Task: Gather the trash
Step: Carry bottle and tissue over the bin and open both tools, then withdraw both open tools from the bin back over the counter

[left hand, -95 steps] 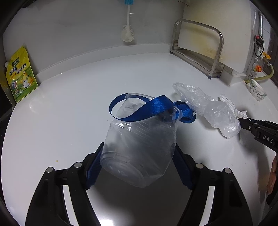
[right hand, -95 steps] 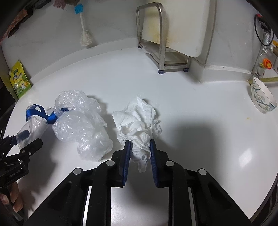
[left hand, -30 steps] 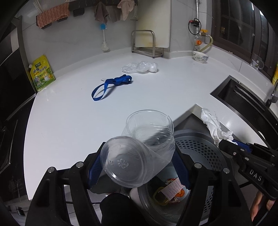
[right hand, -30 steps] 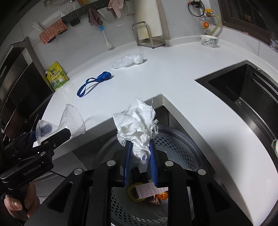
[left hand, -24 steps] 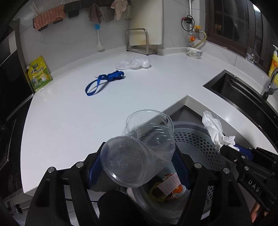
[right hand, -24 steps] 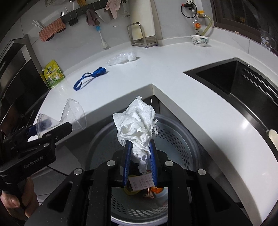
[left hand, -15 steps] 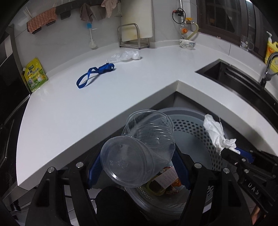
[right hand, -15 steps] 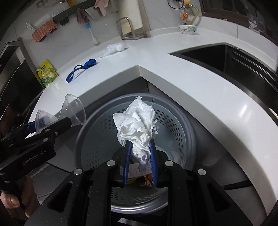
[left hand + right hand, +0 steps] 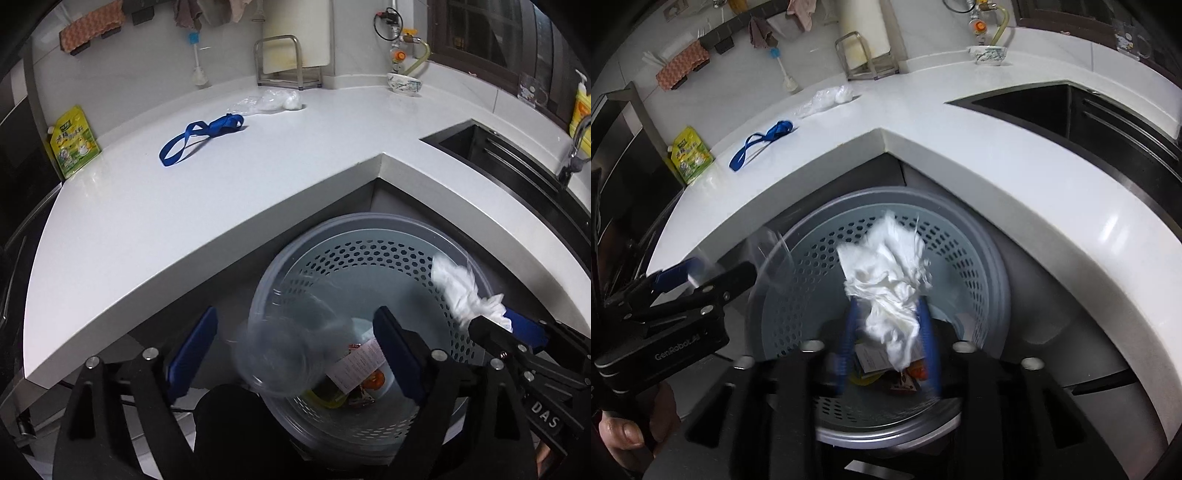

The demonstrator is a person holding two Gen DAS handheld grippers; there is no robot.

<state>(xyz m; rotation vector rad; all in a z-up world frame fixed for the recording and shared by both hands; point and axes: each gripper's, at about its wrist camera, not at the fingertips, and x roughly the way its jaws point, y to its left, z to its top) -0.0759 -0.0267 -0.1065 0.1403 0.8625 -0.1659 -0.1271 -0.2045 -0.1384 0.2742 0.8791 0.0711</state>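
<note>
Trash: 1 cup [image 9: 284, 354], 1 tissue [image 9: 890, 295], between 2 just-opening, released claws.

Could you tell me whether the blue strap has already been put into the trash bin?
No, the blue strap lies on the white countertop, well apart from the perforated bin.

On the tabletop [image 9: 229, 192] the strap [image 9: 199, 134] lies left of the bag [image 9: 269, 101], both toward its back edge; the bin [image 9: 354, 229] sits below its inner corner.
</note>
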